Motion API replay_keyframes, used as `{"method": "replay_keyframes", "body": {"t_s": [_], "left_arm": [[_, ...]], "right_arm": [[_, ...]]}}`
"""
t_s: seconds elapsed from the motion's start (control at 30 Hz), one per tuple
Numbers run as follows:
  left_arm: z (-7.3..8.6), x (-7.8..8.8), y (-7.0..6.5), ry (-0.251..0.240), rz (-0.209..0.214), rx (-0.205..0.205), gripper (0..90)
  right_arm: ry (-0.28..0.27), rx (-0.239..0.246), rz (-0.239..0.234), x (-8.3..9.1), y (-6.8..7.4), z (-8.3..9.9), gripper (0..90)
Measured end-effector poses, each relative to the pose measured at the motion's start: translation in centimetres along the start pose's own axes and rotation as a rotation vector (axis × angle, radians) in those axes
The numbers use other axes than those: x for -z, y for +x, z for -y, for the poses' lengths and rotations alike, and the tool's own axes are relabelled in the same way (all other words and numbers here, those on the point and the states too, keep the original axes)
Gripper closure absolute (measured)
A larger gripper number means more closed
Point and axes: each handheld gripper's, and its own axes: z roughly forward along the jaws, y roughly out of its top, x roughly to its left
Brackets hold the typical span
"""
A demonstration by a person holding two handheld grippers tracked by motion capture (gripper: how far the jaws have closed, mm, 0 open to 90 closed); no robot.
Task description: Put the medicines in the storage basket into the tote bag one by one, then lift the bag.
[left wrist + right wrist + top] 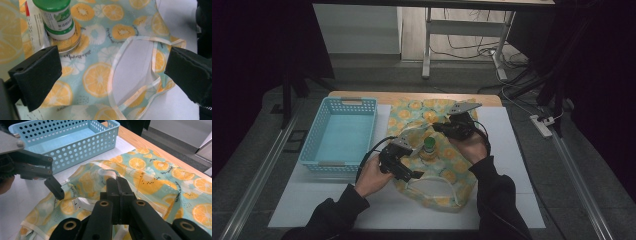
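A soft cloth bag (439, 150), pale teal and printed with orange citrus slices, lies crumpled across the middle of the white table (522, 165), reaching toward its far edge. Its cream-edged handle loop (135, 72) rests flat near the front edge. A small green-capped bottle (430, 146) stands upright on the fabric, a round tin beneath it.

The right gripper (117, 192) has its jaws pressed together on a raised fold of the bag's rim. The left gripper (112, 72) hangs over the handle loop with jaws spread wide, nothing pinched between them. A light blue perforated basket (314, 145) sits just beside the bag toward the left edge.
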Motion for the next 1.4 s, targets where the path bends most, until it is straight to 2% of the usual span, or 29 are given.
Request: {"method": "replay_keyframes", "body": {"t_s": [0.1,0.3,0.47,0.67,0.73,0.87,1.07,1.2,1.3,1.4], "left_arm": [[0.2,-0.3,-0.6,0.008,-0.014,-0.015,0.9],[0.1,-1.1,-1.4,0.029,-0.007,-0.020,0.2],[0.3,-2.1,-1.6,0.038,0.001,-0.015,0.4],[0.6,-3.5,-1.8,0.068,-0.002,-0.029,0.0],[0.8,-4.1,-1.9,0.080,-0.011,-0.030,0.0],[1.0,-5.2,-2.1,0.124,-0.032,-0.059,0.0],[1.3,-6.1,-1.7,0.144,-0.059,-0.053,0.8],[1.5,-6.4,-1.3,0.166,-0.095,-0.061,5.2],[1.7,-6.6,-1.2,0.181,-0.117,-0.100,12.1],[1.5,-6.4,-1.1,0.183,-0.118,-0.100,18.5]], "right_arm": [[-0.001,-0.001,-0.002,-0.1,0.0,0.1,90.0],[0.000,0.001,-0.003,-0.1,0.1,0.0,90.0],[0.004,0.000,-0.003,-0.1,0.1,0.1,90.0],[0.004,0.003,-0.006,-0.1,0.1,0.1,90.0],[0.005,0.003,-0.004,-0.1,0.1,0.1,90.0],[0.005,0.001,-0.006,-0.2,0.0,0.2,90.0],[0.004,-0.001,-0.005,-0.2,-0.1,0.2,90.0],[0.004,-0.003,-0.006,-0.2,-0.1,0.2,90.0],[0.005,-0.003,-0.005,-0.2,-0.1,0.2,90.0],[0.005,-0.005,-0.003,-0.1,-0.2,0.3,90.0]]}}
